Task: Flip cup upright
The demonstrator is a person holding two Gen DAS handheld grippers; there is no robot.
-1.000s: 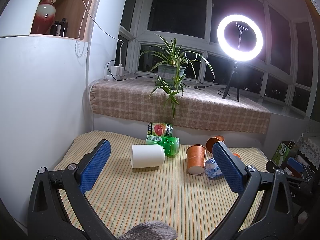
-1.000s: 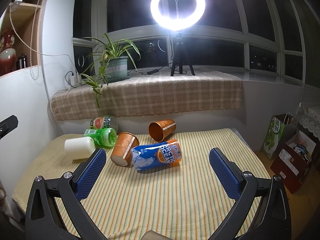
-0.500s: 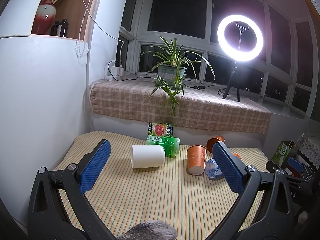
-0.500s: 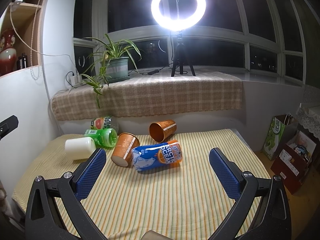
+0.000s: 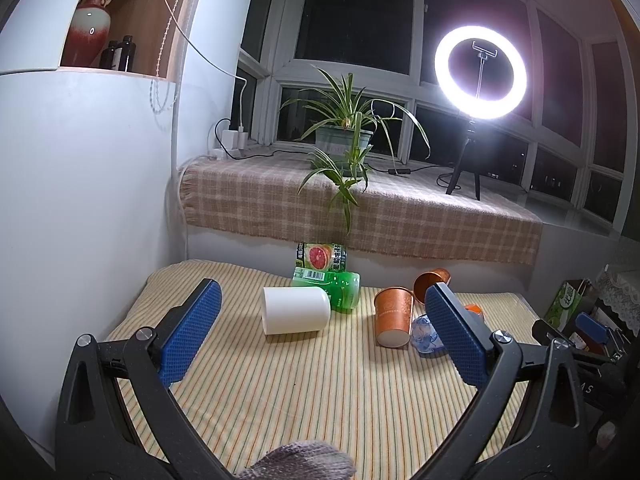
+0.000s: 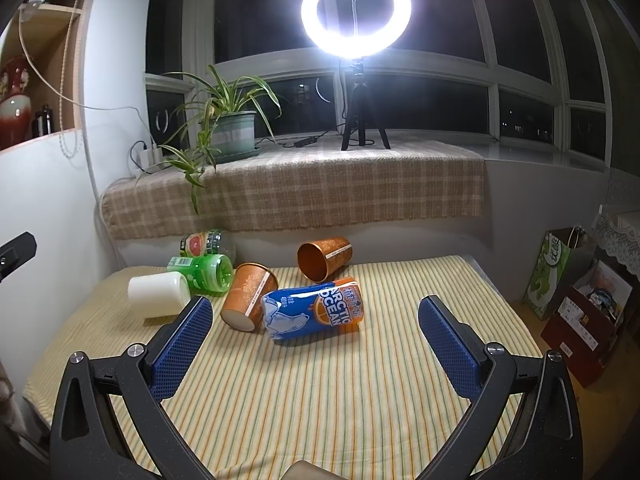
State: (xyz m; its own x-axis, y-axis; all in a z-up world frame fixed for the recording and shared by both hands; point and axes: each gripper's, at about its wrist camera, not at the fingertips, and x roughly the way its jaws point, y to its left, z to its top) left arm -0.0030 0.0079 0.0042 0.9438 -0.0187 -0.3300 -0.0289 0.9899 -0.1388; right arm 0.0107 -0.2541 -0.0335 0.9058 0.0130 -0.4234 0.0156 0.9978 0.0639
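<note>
Jaws on both grippers stand spread wide, with nothing between the blue pads. We hold the left gripper (image 5: 324,338) above the near part of the striped bench (image 5: 320,392), and the right gripper (image 6: 312,350) likewise hangs over the cloth, short of the clutter.

Ahead of us we see several containers lying on the bench. A white cup (image 5: 295,310) lies on its side toward the left, its closed end touching or just beside a green bottle (image 5: 334,286) that also lies flat. Behind that, against the wall, sits a grapefruit-label bottle (image 5: 320,256). Right of the white cup, a copper paper cup (image 6: 248,298) lies tipped over with its white base toward us and its mouth pointing away. A second copper cup (image 6: 324,258) lies farther back on its side, its open mouth facing left and toward us. Against the first copper cup rests a blue and orange can (image 6: 314,312) printed ARCTIC OCEAN, also on its side; from the left wrist view it is mostly hidden behind the right pad.

Beyond the bench we see a checked cloth on the window ledge (image 6: 320,192), a potted plant (image 6: 232,132), and a lit ring light (image 6: 356,10) on a tripod.
</note>
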